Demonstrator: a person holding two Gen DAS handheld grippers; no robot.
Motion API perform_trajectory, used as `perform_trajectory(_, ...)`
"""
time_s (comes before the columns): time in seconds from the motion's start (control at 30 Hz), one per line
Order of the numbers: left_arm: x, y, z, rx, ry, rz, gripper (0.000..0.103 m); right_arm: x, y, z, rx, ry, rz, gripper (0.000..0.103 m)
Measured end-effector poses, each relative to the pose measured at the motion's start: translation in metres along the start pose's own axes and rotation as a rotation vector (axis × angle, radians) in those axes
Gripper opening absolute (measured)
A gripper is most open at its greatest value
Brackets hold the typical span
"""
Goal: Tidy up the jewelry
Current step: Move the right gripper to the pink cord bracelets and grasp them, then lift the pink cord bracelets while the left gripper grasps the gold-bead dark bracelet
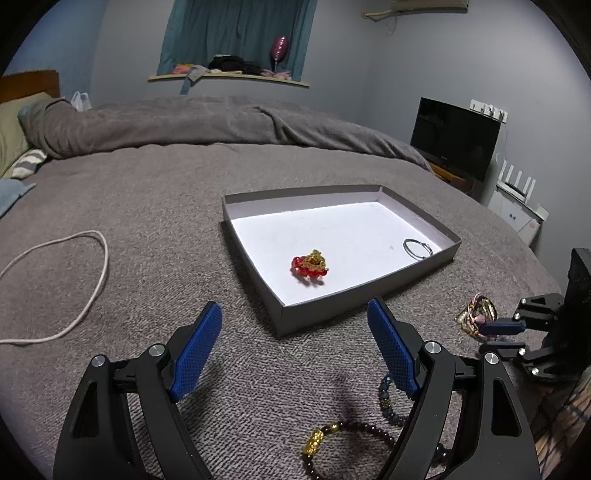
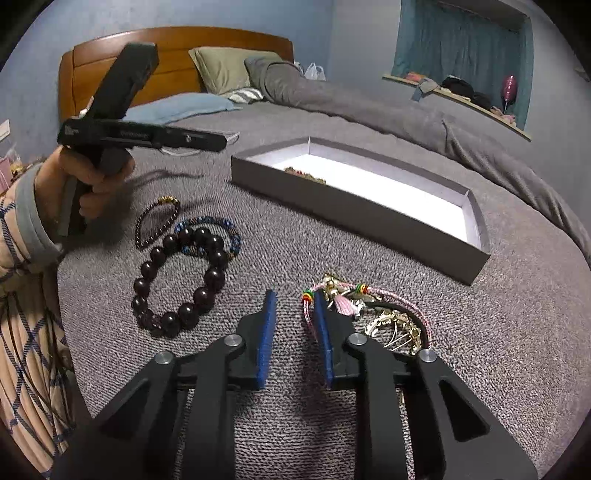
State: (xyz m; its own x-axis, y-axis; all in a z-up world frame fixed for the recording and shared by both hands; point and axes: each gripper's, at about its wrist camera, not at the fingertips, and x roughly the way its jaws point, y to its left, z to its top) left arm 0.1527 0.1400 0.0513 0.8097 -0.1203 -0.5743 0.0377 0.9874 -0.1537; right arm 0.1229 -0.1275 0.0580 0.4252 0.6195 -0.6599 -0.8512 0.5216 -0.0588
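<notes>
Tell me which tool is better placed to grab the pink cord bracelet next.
Right. The right tool has a fingertip right beside the pink cord bracelet. The left tool hangs open near the box, away from it.

Both grippers, the left gripper (image 1: 291, 347) and the right gripper (image 2: 293, 334), are matte black frames with silver round pivot screws and textured blue finger pads (image 1: 197, 350), while the person's left hand (image 2: 94, 177) emerges from a grey-cuffed, peach sleeve (image 2: 26, 295) with blue checks.

Bedroom, blue-grey walls (image 1: 406, 74); grey-blanket bed (image 1: 147, 177) w/ wood headboard (image 2: 177, 55); teal-curtained window (image 1: 236, 33); TV (image 1: 454, 136) at right.
</notes>
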Motion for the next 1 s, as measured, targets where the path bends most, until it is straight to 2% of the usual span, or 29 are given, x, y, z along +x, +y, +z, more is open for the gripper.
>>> perform_trajectory(0.2, -0.003, -0.007, -0.003, 0.036, 0.005, -0.03, 0.081, 0.006, -0.007, 0.002, 0.026, 0.018, -0.009, 0.002)
perform_trajectory(0.43, -0.004, -0.019, -0.009, 0.101, 0.026, -0.063, 0.081, -0.03, -0.044, 0.011, 0.164, -0.182, -0.087, 0.002)
perform_trajectory(0.57, -0.006, -0.028, -0.015, 0.183, 0.065, -0.092, 0.081, -0.048, -0.073, 0.014, 0.276, -0.268, -0.145, 0.002)
perform_trajectory(0.63, -0.011, -0.03, -0.021, 0.243, 0.084, -0.112, 0.081, -0.055, -0.09, 0.011, 0.34, -0.293, -0.171, 0.002)
perform_trajectory(0.73, -0.017, -0.024, -0.03, 0.269, 0.127, -0.148, 0.081, -0.06, -0.11, 0.006, 0.417, -0.297, -0.203, 0.002)
perform_trajectory(0.8, -0.018, -0.02, -0.037, 0.283, 0.152, -0.131, 0.081, -0.061, -0.121, 0.002, 0.459, -0.292, -0.215, 0.002)
perform_trajectory(0.9, -0.016, -0.013, -0.045, 0.279, 0.188, -0.117, 0.064, -0.06, -0.133, -0.005, 0.512, -0.276, -0.219, 0.002)
perform_trajectory(0.93, -0.013, -0.012, -0.047, 0.276, 0.204, -0.124, 0.049, -0.058, -0.134, -0.007, 0.521, -0.269, -0.218, 0.002)
perform_trajectory(0.97, -0.009, -0.013, -0.051, 0.277, 0.229, -0.129, 0.041, -0.056, -0.136, -0.008, 0.529, -0.255, -0.221, 0.002)
perform_trajectory(1.0, -0.006, -0.014, -0.053, 0.285, 0.24, -0.127, 0.04, -0.053, -0.136, -0.009, 0.53, -0.244, -0.224, 0.002)
